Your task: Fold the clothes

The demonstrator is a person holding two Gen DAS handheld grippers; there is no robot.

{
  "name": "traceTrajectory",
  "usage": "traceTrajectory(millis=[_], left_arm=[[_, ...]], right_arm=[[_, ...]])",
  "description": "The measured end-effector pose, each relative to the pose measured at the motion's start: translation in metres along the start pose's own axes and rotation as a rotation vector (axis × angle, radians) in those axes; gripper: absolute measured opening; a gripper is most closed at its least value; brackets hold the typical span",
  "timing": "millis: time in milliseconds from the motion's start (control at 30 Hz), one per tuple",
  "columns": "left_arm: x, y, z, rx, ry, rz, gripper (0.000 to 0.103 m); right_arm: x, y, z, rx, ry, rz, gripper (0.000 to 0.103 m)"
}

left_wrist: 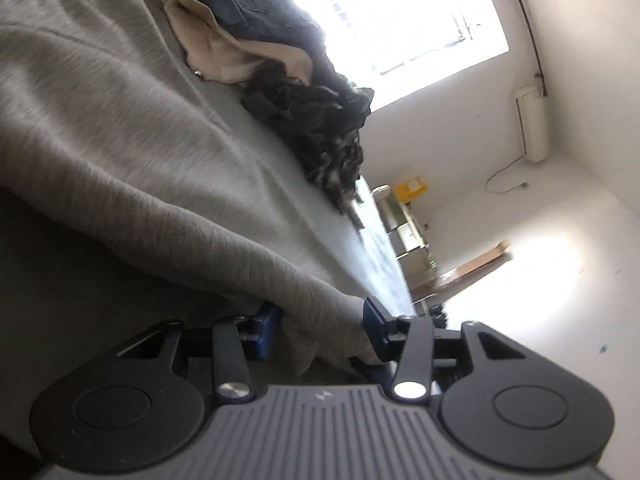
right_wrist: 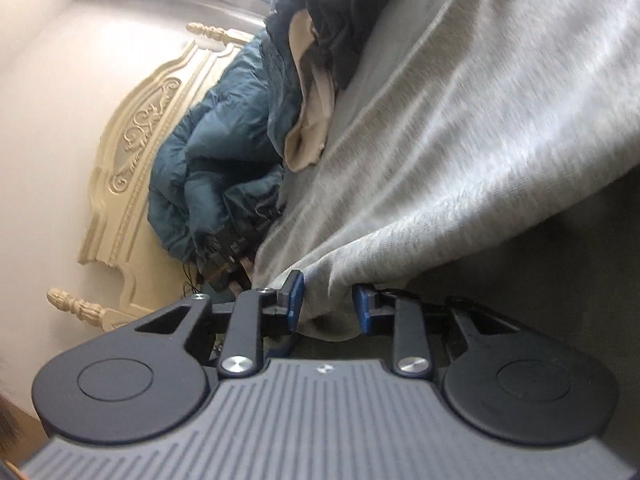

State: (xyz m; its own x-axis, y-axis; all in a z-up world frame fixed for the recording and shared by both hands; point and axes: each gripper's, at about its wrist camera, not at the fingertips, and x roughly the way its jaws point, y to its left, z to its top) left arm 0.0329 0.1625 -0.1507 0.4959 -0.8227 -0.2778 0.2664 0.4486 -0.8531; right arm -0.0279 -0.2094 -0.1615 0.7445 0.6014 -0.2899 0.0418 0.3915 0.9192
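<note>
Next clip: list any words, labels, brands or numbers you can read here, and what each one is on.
No readable text in either view.
Small pale logo mark on the left gripper's ribbed body: a symbol, not letters.
Same mark on the right gripper's body: also unreadable.
Yellow box on the far shelf: print too blurred to read.

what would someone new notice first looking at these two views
A big grey garment fills both views, stretched taut over the bed, with a bunched edge between the blue pads of the left gripper and another between those of the right gripper. Behind it lies a pile of dark clothes with a beige piece and a teal quilted jacket. A carved cream headboard stands at the left of the right wrist view.
</note>
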Motion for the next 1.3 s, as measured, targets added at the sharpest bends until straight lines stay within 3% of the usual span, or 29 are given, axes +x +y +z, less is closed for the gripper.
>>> traceTrajectory(millis=[100, 167, 367, 467, 567, 633, 667, 700, 867, 1100, 1200, 1300], left_arm=[[0.006, 0.001, 0.008, -0.003, 0.014, 0.009, 0.045], [0.008, 0.002, 0.010, -0.012, 0.019, 0.008, 0.045], [0.010, 0.003, 0.013, -0.019, 0.026, 0.004, 0.045], [0.010, 0.003, 0.014, -0.016, 0.028, 0.008, 0.045], [0.009, 0.002, 0.014, -0.020, 0.029, 0.007, 0.045], [0.009, 0.002, 0.014, -0.019, 0.030, 0.008, 0.045], [0.008, 0.002, 0.014, -0.020, 0.031, 0.009, 0.045], [0.008, 0.002, 0.014, -0.018, 0.032, 0.009, 0.045], [-0.003, -0.003, 0.014, -0.002, 0.024, -0.009, 0.046], [0.004, 0.002, 0.008, 0.000, 0.047, 0.031, 0.046], [0.003, 0.003, 0.009, -0.003, 0.043, 0.025, 0.046], [0.003, 0.003, 0.009, 0.002, 0.043, 0.027, 0.046]], right_arm=[[0.003, 0.007, 0.001, -0.049, -0.008, -0.023, 0.028], [0.003, 0.018, -0.005, -0.161, -0.009, -0.050, 0.029], [0.014, 0.070, -0.064, -0.843, 0.028, -0.210, 0.033], [0.037, 0.084, -0.097, -1.179, 0.018, -0.347, 0.035], [0.063, 0.079, -0.111, -1.382, 0.041, -0.475, 0.035], [0.076, 0.069, -0.113, -1.447, 0.039, -0.555, 0.028], [0.078, 0.065, -0.113, -1.472, 0.026, -0.592, 0.019], [0.078, 0.064, -0.113, -1.489, 0.008, -0.623, 0.001], [0.048, 0.089, -0.122, -1.538, -0.020, -0.580, 0.001], [0.051, 0.067, -0.135, -1.609, 0.093, -0.606, 0.001], [0.034, 0.069, -0.136, -1.561, 0.102, -0.575, 0.003], [0.012, 0.064, -0.133, -1.589, 0.054, -0.659, 0.006]])
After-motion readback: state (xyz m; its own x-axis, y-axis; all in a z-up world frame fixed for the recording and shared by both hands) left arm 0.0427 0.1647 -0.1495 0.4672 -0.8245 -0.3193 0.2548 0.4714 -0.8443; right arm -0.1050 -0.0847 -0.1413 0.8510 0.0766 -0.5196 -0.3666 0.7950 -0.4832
